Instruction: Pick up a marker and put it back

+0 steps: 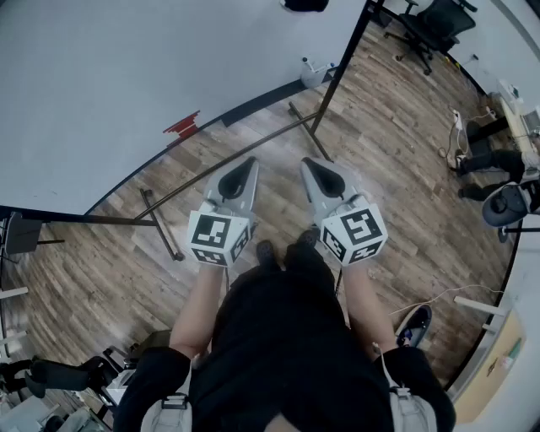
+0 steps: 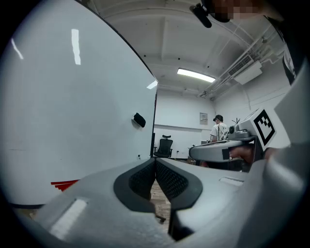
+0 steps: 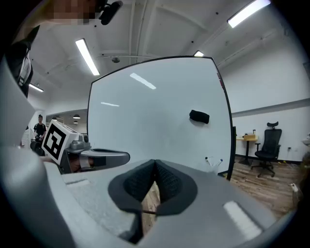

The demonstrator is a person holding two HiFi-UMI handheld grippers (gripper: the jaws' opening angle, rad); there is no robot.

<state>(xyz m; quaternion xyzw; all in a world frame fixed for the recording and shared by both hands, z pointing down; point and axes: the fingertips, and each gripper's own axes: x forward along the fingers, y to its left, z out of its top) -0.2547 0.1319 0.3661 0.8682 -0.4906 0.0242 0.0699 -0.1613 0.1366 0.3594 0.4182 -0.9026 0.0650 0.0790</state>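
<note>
Both grippers are held out side by side in front of a large whiteboard (image 1: 126, 76), each shut with nothing between its jaws. My left gripper (image 1: 248, 165) and right gripper (image 1: 309, 165) hover over the wood floor, short of the board's stand. A small white holder (image 1: 314, 72) with markers hangs at the board's lower right corner. In the right gripper view two markers (image 3: 213, 162) poke up from it, well beyond my right gripper (image 3: 155, 162). A red marking (image 1: 182, 126) sits low on the board, seen left of my left gripper (image 2: 155, 160).
A black eraser (image 3: 199, 116) sticks to the board. The stand's metal bars (image 1: 228, 169) run along the floor under the grippers. Office chairs (image 1: 432, 25) and a desk stand at the right; a person (image 2: 219, 130) is far off.
</note>
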